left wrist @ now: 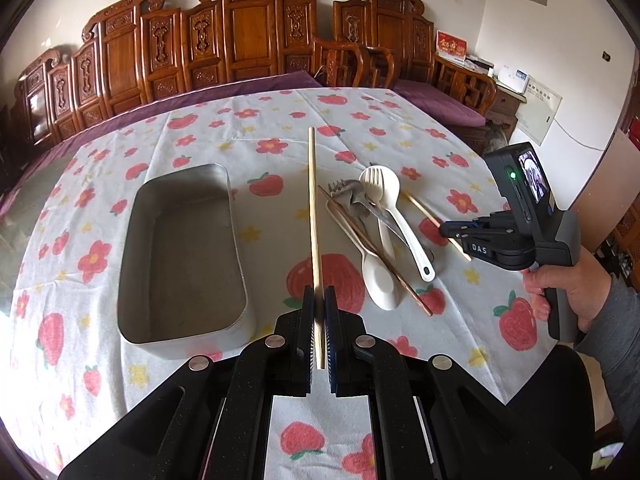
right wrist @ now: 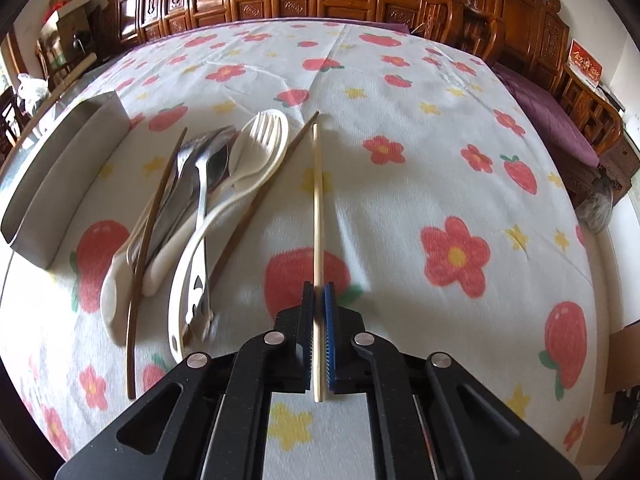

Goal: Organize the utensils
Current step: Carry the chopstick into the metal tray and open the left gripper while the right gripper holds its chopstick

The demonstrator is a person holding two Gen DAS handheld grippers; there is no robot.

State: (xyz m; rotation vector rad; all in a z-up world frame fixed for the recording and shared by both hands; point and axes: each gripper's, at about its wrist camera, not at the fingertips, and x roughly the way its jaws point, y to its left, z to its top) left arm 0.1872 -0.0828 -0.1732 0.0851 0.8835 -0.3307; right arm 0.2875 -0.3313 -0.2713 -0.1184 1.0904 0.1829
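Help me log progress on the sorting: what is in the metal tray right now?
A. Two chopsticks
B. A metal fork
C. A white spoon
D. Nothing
D: the tray shows only its bare floor, while each gripper, left and right, holds a chopstick outside it.

Metal forks [left wrist: 352,200] lie half buried under a white plastic fork [left wrist: 378,190] and spoons; a sleeve [left wrist: 616,320] runs off frame; the metal tray [right wrist: 60,176] is cropped at the edge.
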